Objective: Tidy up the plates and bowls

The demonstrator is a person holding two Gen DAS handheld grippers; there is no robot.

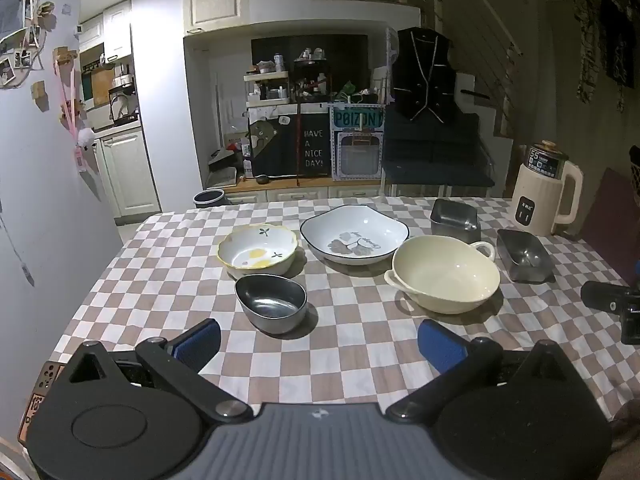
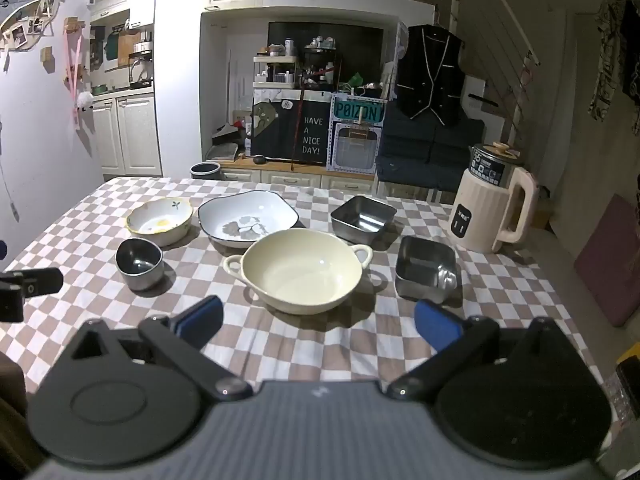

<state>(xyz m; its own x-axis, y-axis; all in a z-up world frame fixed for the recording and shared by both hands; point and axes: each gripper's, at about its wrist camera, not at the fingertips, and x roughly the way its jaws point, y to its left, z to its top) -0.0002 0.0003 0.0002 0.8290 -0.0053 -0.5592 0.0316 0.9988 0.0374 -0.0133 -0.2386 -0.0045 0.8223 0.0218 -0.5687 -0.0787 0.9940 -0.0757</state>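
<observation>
Both grippers sit low at the near table edge, jaws spread wide, nothing held: left gripper [image 1: 318, 340], right gripper [image 2: 318, 322]. Nothing stacked yet, so I'd call this the pre-grasp stage. Closest to left: small dark oval steel bowl [image 1: 271, 307]; closest to right: cream two-handled ceramic bowl [image 2: 298, 270]. Behind them: yellow-rimmed floral bowl [image 1: 258, 251], white blue-rimmed shallow dish [image 1: 354, 233], two square steel containers [image 2: 363, 218] [image 2: 426, 270]. All look empty, all apart on the checkered tablecloth [image 1: 340, 360]. Next move probably needs a rim pinch, nesting small into large.
</observation>
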